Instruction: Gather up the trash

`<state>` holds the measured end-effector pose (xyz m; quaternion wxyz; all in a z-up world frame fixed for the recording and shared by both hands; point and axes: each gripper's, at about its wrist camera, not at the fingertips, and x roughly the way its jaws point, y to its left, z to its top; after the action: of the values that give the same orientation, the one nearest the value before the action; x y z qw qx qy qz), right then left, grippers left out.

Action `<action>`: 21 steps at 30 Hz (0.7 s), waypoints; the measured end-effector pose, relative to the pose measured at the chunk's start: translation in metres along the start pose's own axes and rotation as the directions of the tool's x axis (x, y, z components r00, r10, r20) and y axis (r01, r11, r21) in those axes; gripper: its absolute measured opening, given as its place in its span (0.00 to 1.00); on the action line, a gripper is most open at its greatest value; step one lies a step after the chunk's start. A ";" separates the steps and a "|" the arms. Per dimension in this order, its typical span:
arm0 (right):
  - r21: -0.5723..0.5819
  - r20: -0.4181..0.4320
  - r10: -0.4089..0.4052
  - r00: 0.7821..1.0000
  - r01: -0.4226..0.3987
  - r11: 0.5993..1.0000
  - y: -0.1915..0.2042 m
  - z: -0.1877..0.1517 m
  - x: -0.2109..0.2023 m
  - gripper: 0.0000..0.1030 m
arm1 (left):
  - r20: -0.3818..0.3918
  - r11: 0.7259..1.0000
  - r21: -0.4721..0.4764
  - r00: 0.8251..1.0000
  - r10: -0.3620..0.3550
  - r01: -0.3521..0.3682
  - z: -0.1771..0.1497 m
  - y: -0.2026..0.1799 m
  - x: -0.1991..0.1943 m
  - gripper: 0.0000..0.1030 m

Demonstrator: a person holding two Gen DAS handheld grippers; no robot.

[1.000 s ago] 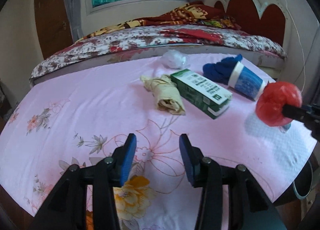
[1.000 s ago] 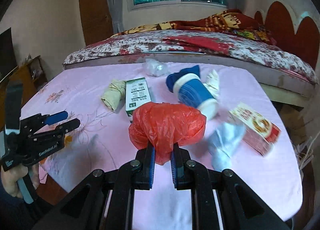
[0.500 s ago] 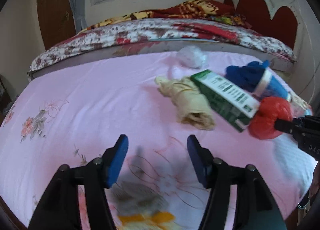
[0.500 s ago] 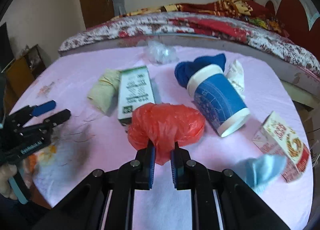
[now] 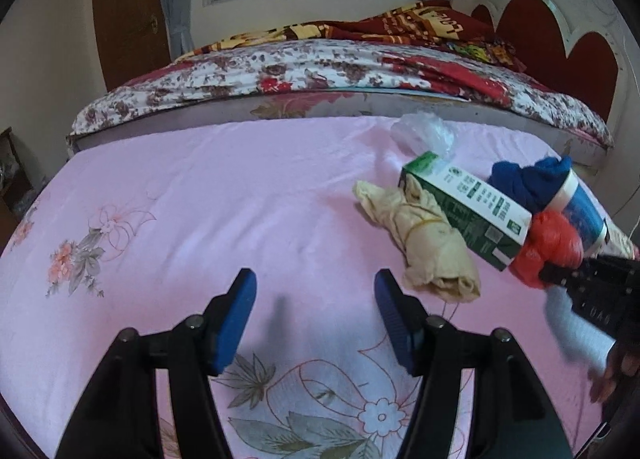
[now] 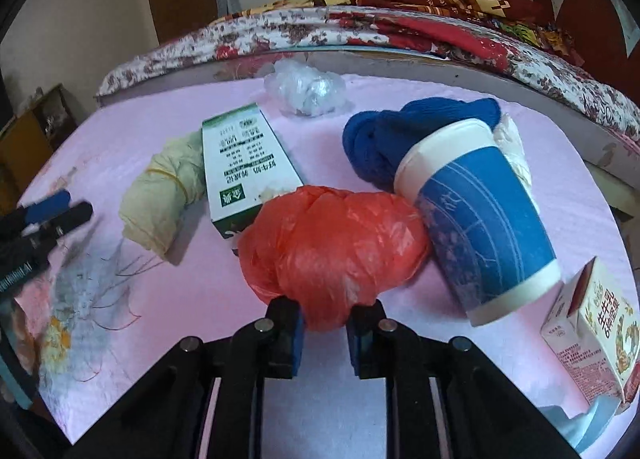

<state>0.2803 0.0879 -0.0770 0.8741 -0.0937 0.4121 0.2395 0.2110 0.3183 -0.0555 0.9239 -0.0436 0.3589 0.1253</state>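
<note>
A crumpled red plastic bag (image 6: 332,235) lies on the pink tablecloth (image 6: 240,339), touching a green-and-white carton (image 6: 244,163) and a blue paper cup (image 6: 480,227) on its side. My right gripper (image 6: 323,311) still pinches the bag's near end; its jaws are opening. The left wrist view shows the same red bag (image 5: 550,247) on the right. My left gripper (image 5: 316,291) hangs open over bare cloth with nothing between its fingers. Also lying about are a yellowish wad (image 6: 160,195), a blue cloth (image 6: 384,139) and a clear plastic ball (image 6: 304,87).
A red-and-white milk carton (image 6: 592,331) stands near the table's right edge, and a white tissue (image 6: 514,147) lies behind the cup. A bed with a flowered cover (image 5: 320,67) runs along the far side of the table. A wooden door (image 5: 128,19) is at the back left.
My right gripper came down and forward, setting the red bag among the carton and cup, and its jaws parted slightly. My left gripper widened its jaws and slid over the cloth.
</note>
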 end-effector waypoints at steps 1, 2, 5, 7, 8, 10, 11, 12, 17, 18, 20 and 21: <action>-0.001 -0.001 -0.002 1.000 0.002 1.000 0.001 0.001 0.001 0.22 | 0.010 1.000 -0.007 1.000 0.003 -0.003 0.000 0.003 -0.002 0.61; -0.003 -0.002 -0.003 1.000 0.003 1.000 0.001 0.001 0.001 0.23 | 0.016 1.000 -0.012 1.000 0.006 -0.006 0.000 0.006 -0.004 0.61; -0.036 -0.008 -0.027 1.000 0.026 0.999 0.007 0.002 0.002 0.31 | 0.032 1.000 -0.027 1.000 0.001 0.000 0.000 0.011 -0.009 0.61; -0.073 -0.007 -0.098 0.995 0.097 0.993 0.013 0.002 0.003 0.55 | 0.045 1.000 -0.022 0.999 0.006 -0.005 0.000 0.012 -0.013 0.62; -0.071 -0.005 -0.175 0.985 0.174 0.982 0.014 0.002 0.004 0.70 | 0.050 1.000 -0.018 0.999 0.006 -0.005 0.000 0.011 -0.014 0.62; -0.027 -0.032 -0.273 0.962 0.272 0.962 0.006 0.003 0.008 1.00 | 0.058 1.000 -0.002 0.998 0.012 -0.011 0.000 0.008 -0.016 0.62; 0.012 -0.048 -0.231 0.972 0.232 0.973 -0.002 0.003 0.009 1.00 | 0.061 1.000 0.003 0.998 0.011 -0.011 0.000 0.007 -0.017 0.63; 0.035 -0.057 -0.209 0.976 0.211 0.977 -0.007 0.003 0.010 1.00 | 0.063 1.000 0.007 0.998 0.011 -0.011 0.000 0.007 -0.017 0.63; 0.066 -0.069 -0.163 0.984 0.167 0.984 -0.016 0.004 0.011 1.00 | 0.058 1.000 0.004 0.998 0.015 -0.016 0.000 0.009 -0.017 0.63; 0.066 -0.069 -0.162 0.984 0.167 0.984 -0.017 0.004 0.010 1.00 | 0.057 1.000 -0.001 0.998 0.016 -0.016 0.000 0.010 -0.016 0.63; 0.057 -0.066 -0.164 0.984 0.168 0.984 -0.017 0.004 0.009 1.00 | 0.051 1.000 -0.013 0.999 0.005 -0.005 0.000 0.011 -0.015 0.63; 0.055 -0.066 -0.166 0.984 0.170 0.984 -0.016 0.003 0.010 1.00 | 0.054 1.000 -0.009 0.999 0.006 -0.006 0.000 0.010 -0.016 0.63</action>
<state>0.2950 0.0787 -0.0832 0.8805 -0.1088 0.4365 0.1493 0.1969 0.3245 -0.0447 0.9327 -0.0432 0.3332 0.1308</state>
